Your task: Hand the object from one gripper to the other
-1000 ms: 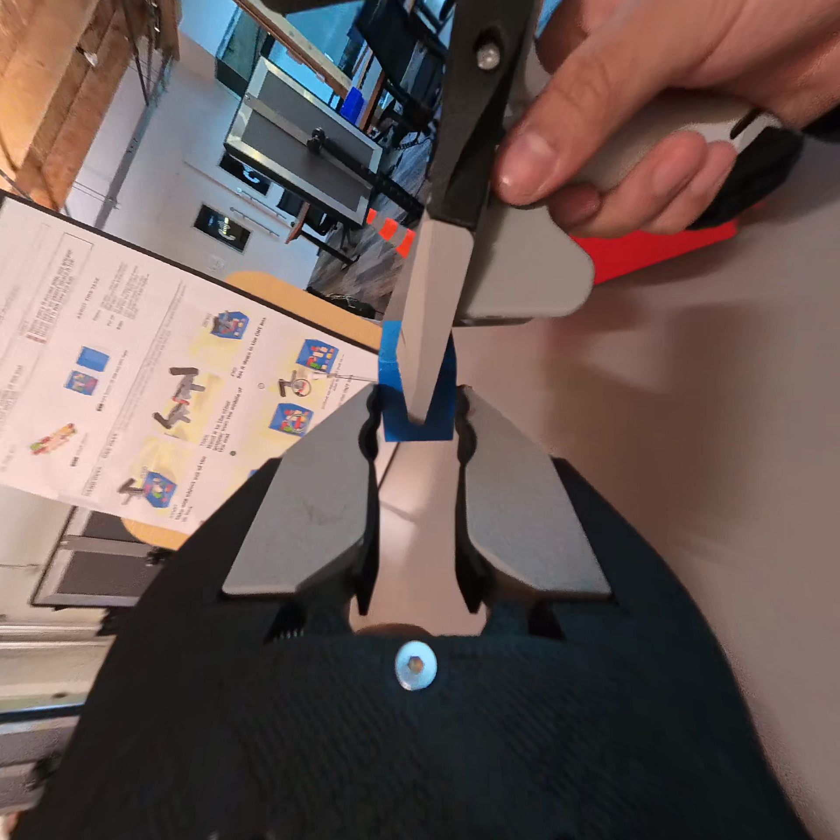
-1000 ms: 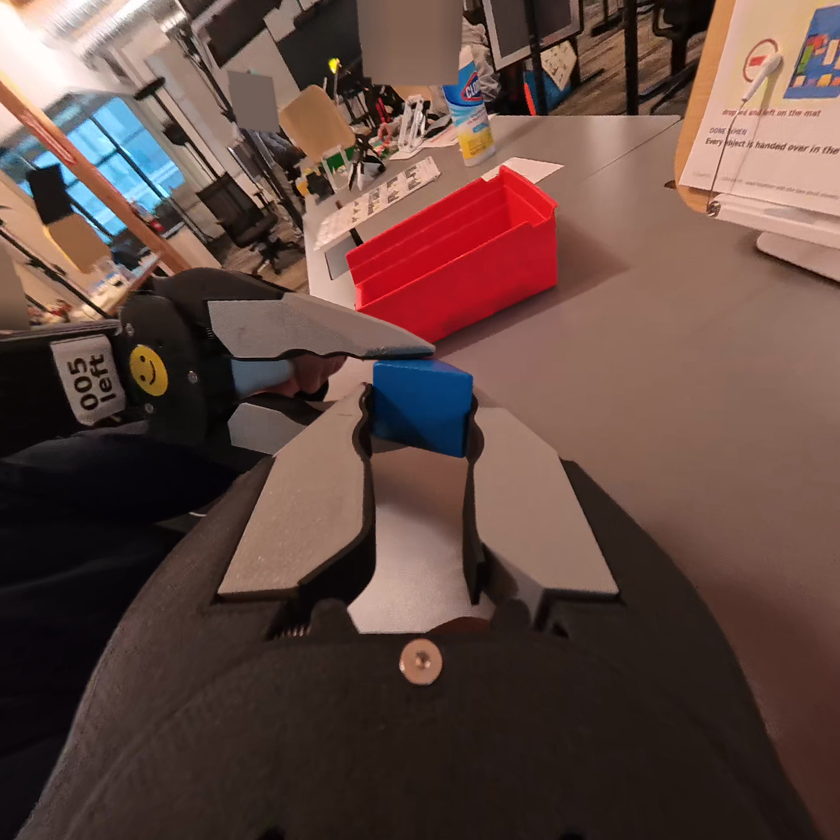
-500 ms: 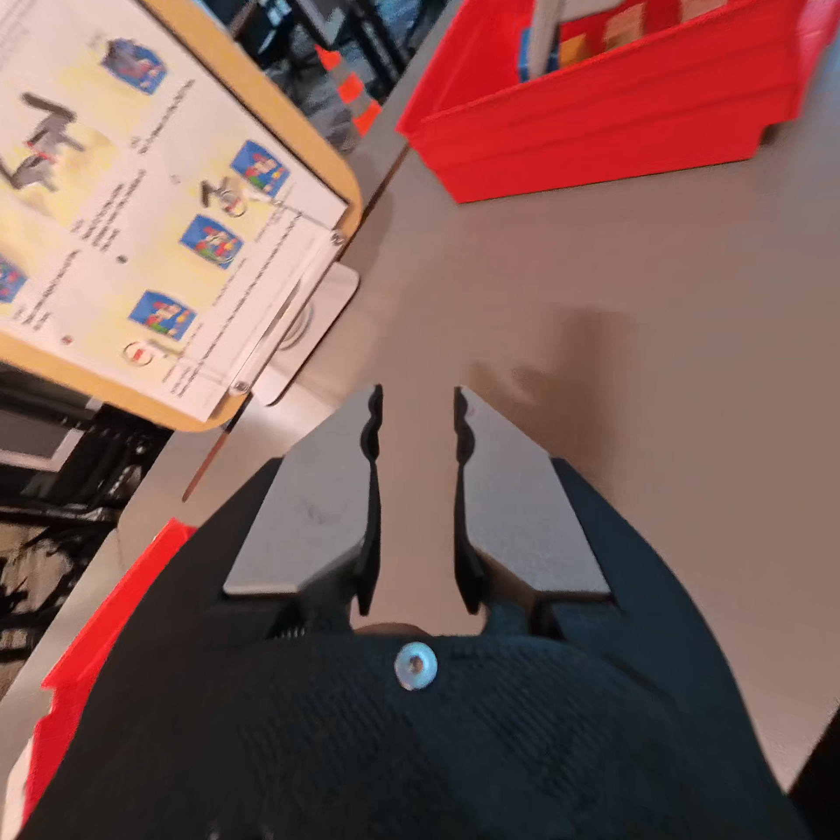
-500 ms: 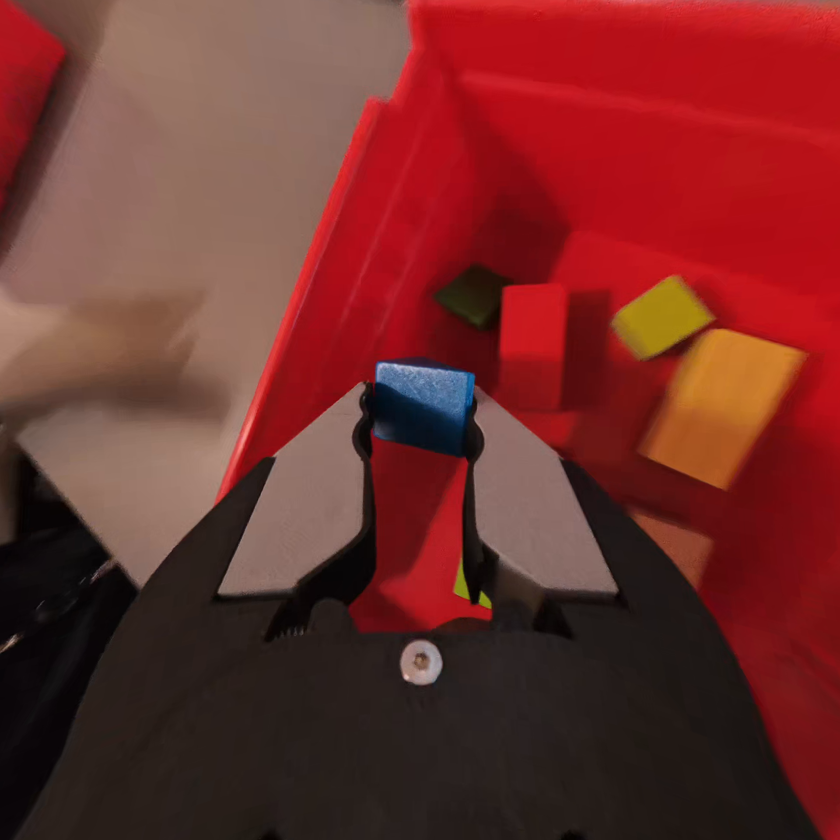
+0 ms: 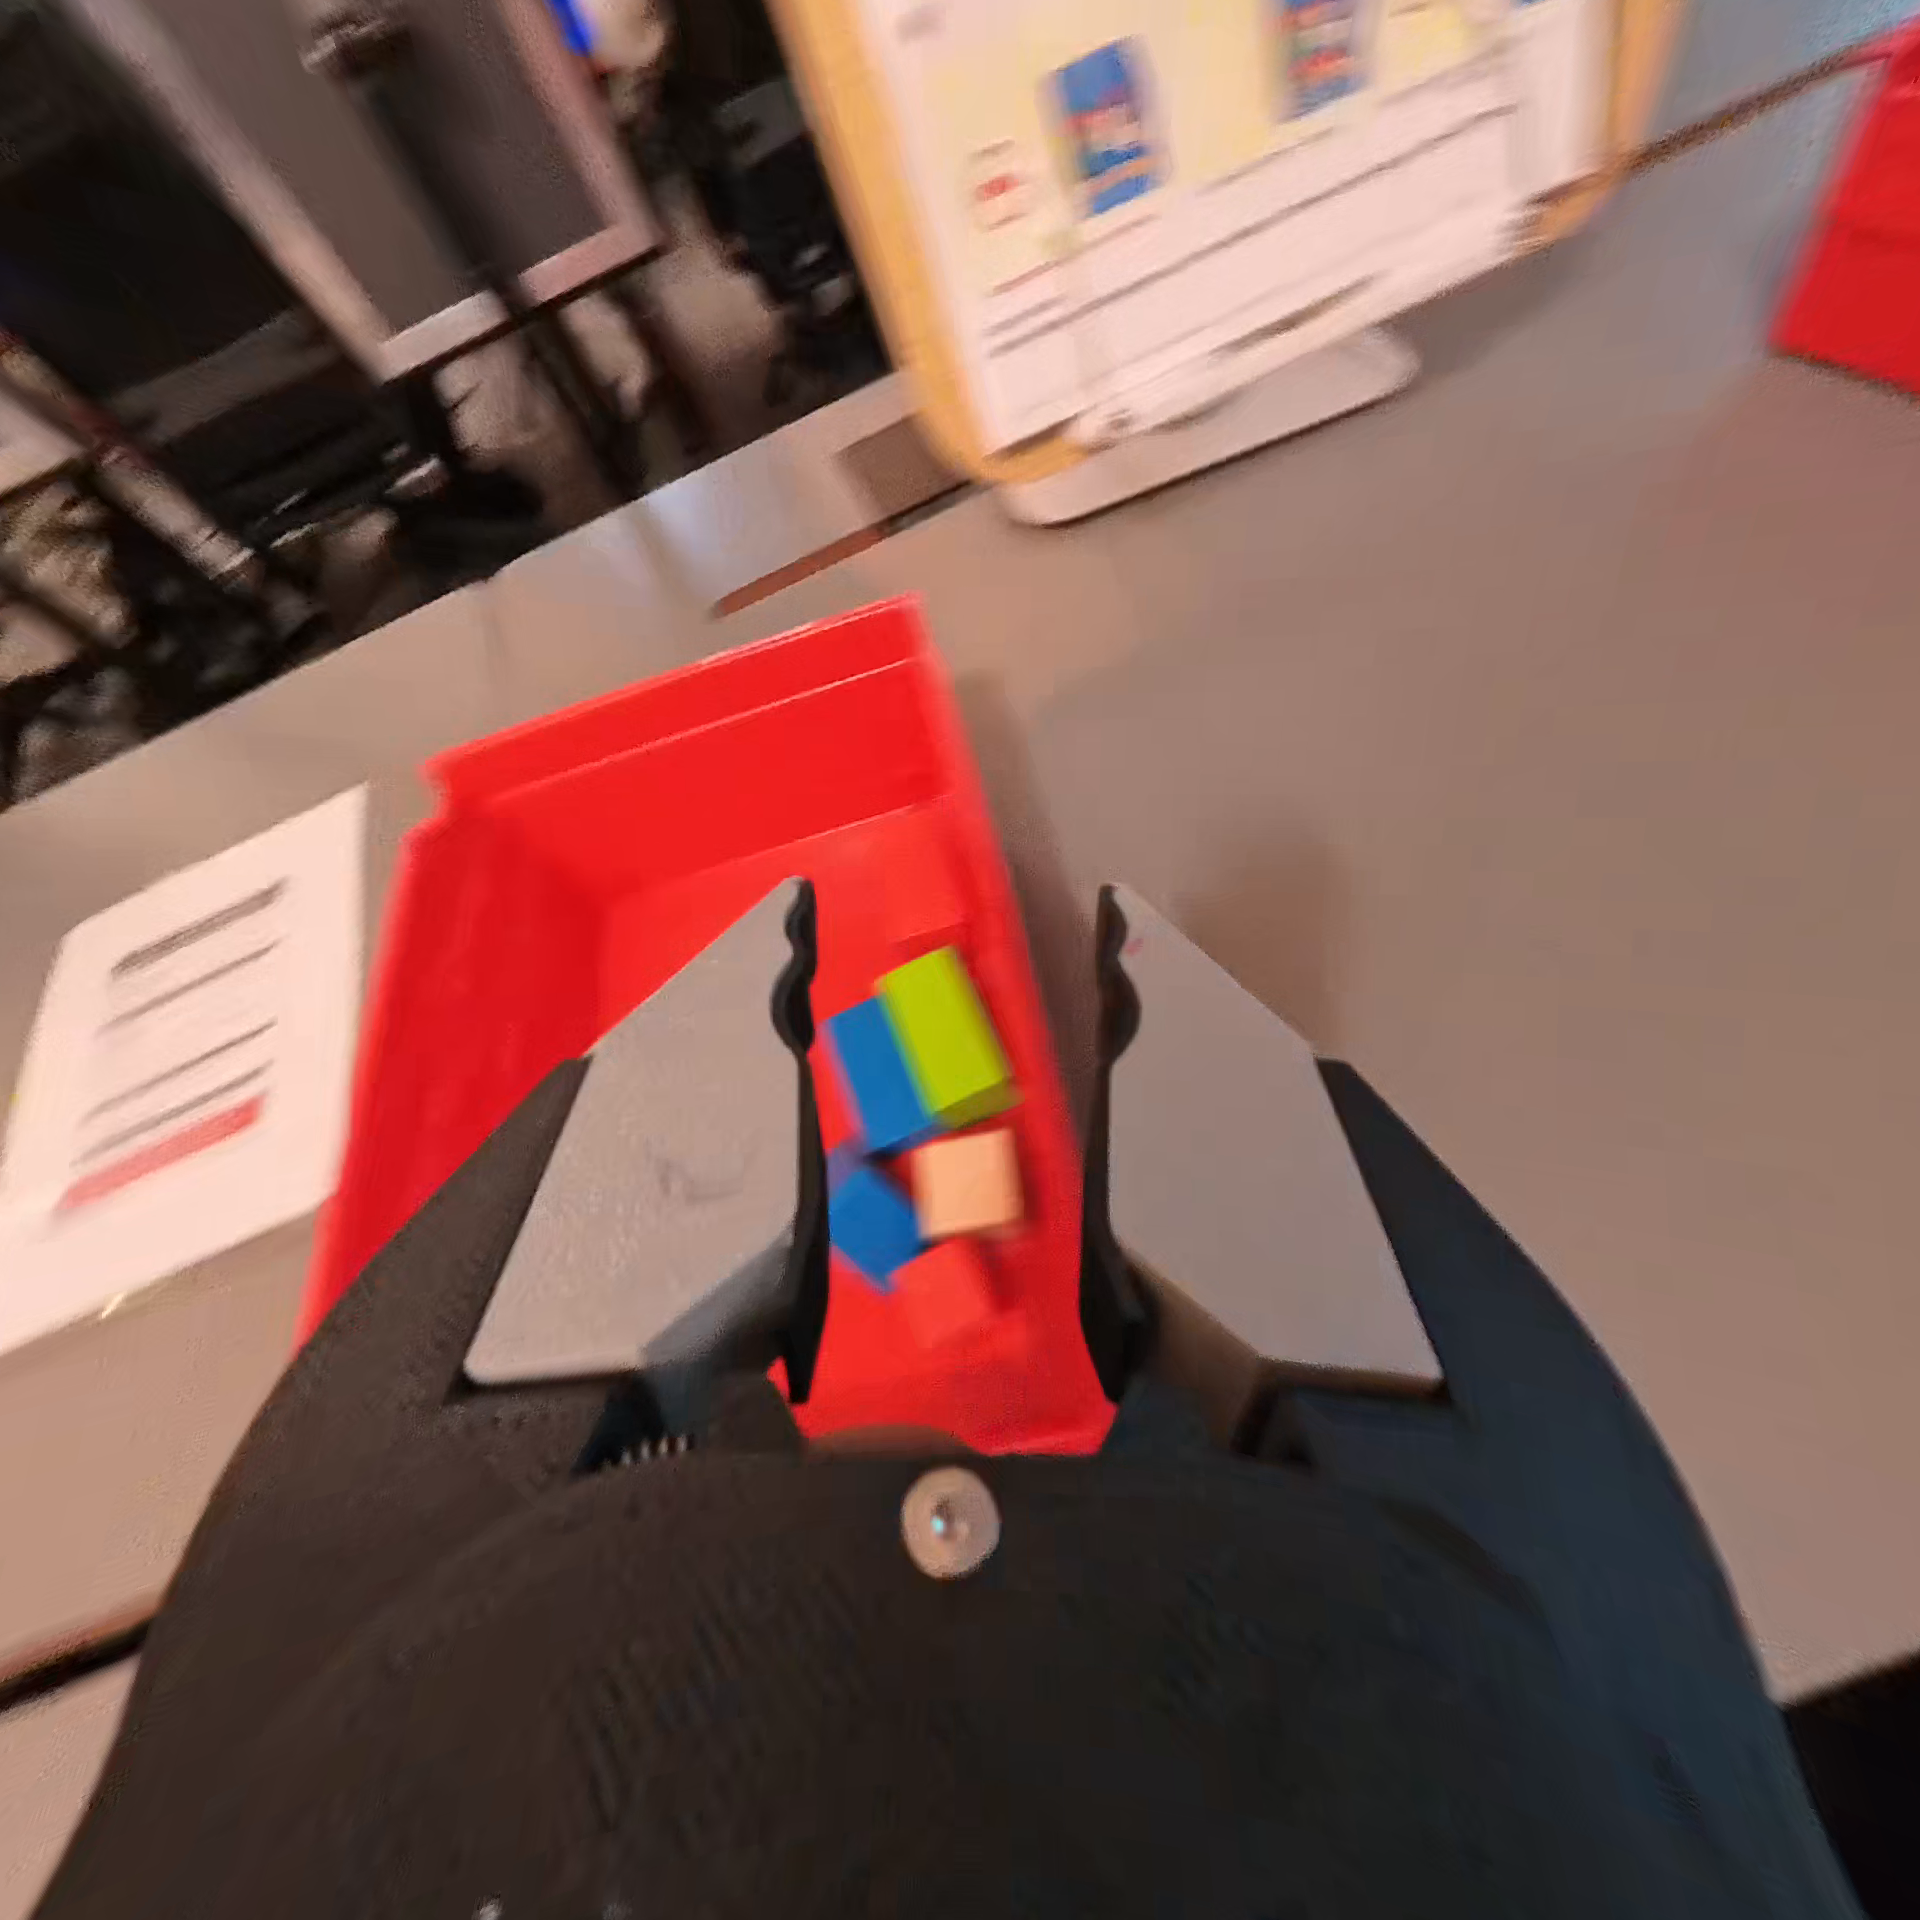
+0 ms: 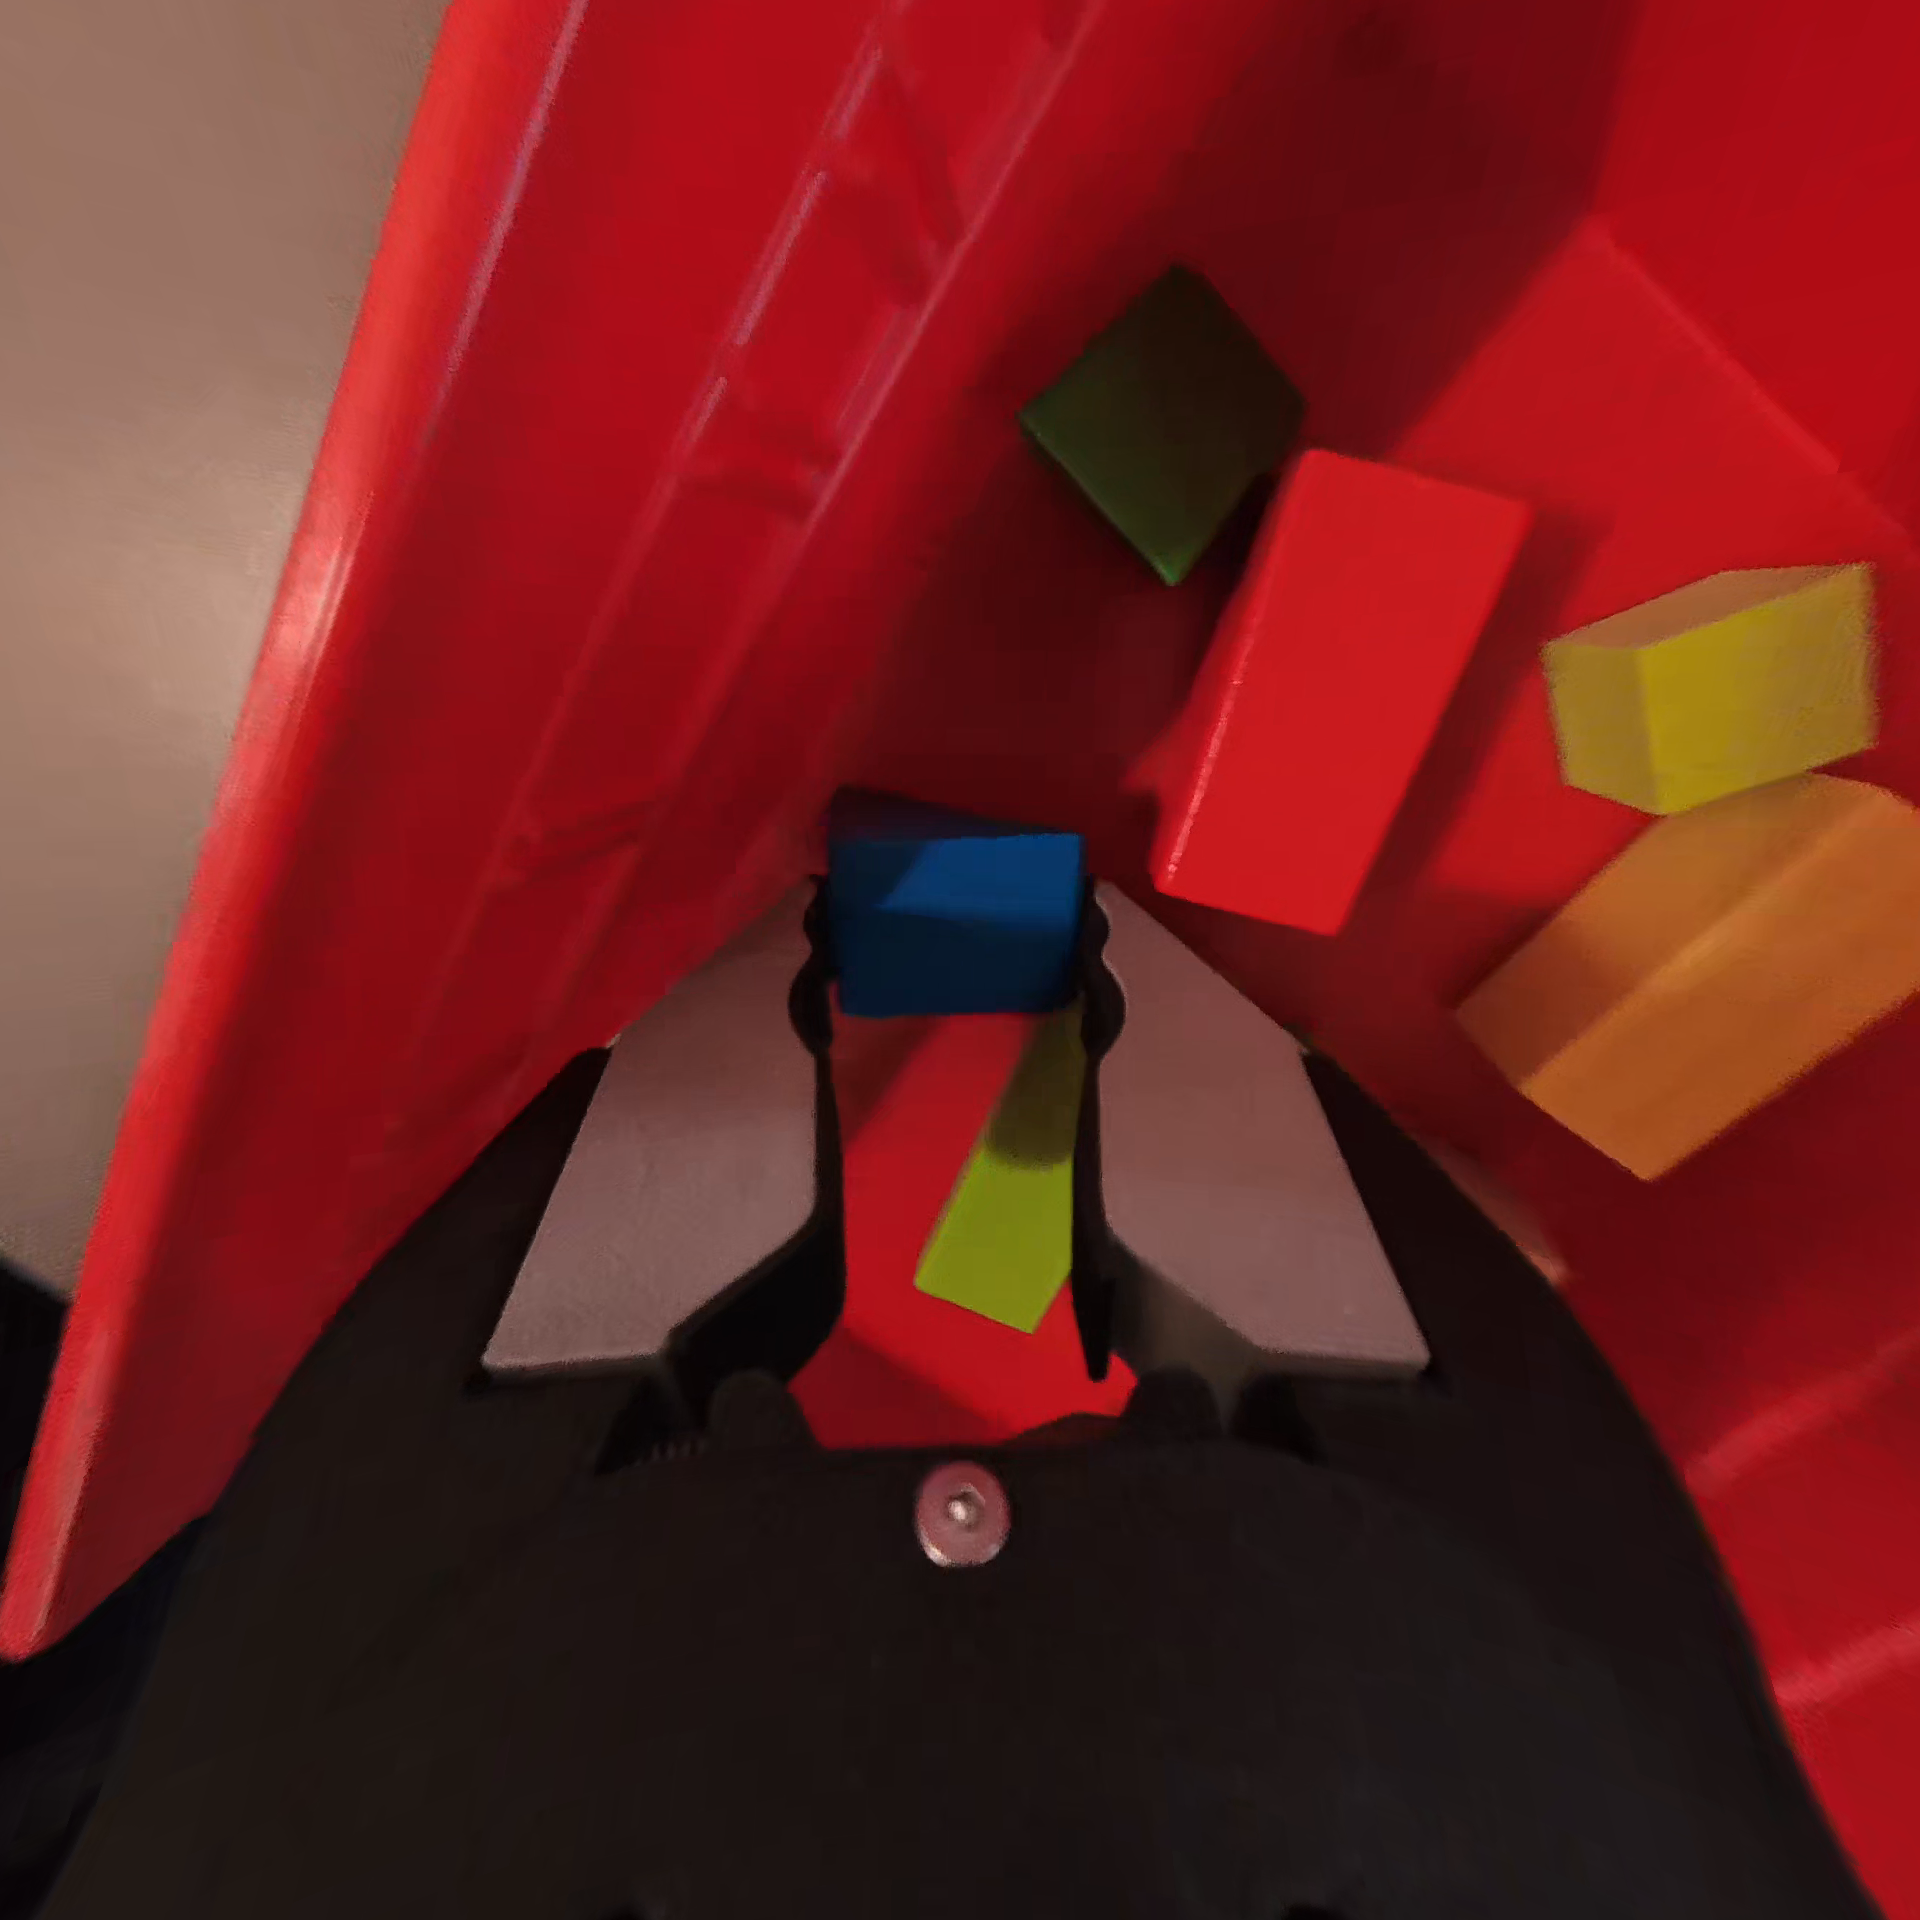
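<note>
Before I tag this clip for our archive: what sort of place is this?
Probably an office or lab workspace set up for a sorting exercise: a grey table with red bins of coloured blocks, a stand-mounted instruction sheet, and desks behind.

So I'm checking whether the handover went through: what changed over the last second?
The left gripper let go of the blue block, drew away and now hangs open over a red bin of blocks. The right gripper carried the block off the table into another red bin, low beside a red block. Unchanged: the block sits between the right gripper's fingers.
</note>
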### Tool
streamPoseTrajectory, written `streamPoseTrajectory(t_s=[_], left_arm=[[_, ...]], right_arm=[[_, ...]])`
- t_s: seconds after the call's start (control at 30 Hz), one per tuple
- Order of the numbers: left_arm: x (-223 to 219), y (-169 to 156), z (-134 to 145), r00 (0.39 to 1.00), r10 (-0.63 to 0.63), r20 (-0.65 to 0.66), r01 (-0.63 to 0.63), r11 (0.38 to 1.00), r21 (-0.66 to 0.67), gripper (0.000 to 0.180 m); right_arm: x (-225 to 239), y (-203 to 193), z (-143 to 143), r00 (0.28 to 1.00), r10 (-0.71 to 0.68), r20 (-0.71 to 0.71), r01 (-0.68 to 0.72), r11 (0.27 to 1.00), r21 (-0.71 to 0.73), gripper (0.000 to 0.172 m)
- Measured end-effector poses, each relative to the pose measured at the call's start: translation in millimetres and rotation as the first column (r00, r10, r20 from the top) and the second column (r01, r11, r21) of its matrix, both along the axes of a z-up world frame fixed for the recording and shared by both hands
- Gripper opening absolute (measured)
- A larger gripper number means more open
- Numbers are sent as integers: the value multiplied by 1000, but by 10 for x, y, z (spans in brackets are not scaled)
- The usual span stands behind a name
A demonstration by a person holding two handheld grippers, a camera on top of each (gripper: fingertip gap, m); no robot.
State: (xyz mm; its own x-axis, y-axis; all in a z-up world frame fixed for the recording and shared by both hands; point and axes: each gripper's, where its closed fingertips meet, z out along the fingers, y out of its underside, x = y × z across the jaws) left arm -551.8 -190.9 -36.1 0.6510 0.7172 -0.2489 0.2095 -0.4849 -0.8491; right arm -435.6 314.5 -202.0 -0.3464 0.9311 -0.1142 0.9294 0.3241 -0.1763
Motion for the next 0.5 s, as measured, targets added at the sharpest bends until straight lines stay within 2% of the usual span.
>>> streamPoseTrajectory(t_s=[0.1, 0.17, 0.3, 0.43, 0.5], left_arm=[[-307, -649, -141, 987, 131, 88, -130, 991, -19, 54], [-364, -837, -320, 971, 132, 198, -135, 991, 0, 59], [-297, -871, -704, 937, 19, 349, -16, 1000, -11, 58], [-371, -860, -1116, 861, 69, 504, -64, 998, -27, 65], [-427, -837, -1257, 847, 102, 521, -90, 995, -47, 64]], right_arm=[[-41, 101, 71, 998, -8, -64, 14, 994, 108, 50], [-71, 110, 176, 994, -16, -112, 30, 992, 126, 53], [-115, 48, 492, 977, -60, -204, 78, 994, 78, 57], [-141, -139, 868, 943, -106, -316, 102, 994, -29, 57], [-119, -246, 973, 933, -103, -345, 91, 995, -49, 56]])
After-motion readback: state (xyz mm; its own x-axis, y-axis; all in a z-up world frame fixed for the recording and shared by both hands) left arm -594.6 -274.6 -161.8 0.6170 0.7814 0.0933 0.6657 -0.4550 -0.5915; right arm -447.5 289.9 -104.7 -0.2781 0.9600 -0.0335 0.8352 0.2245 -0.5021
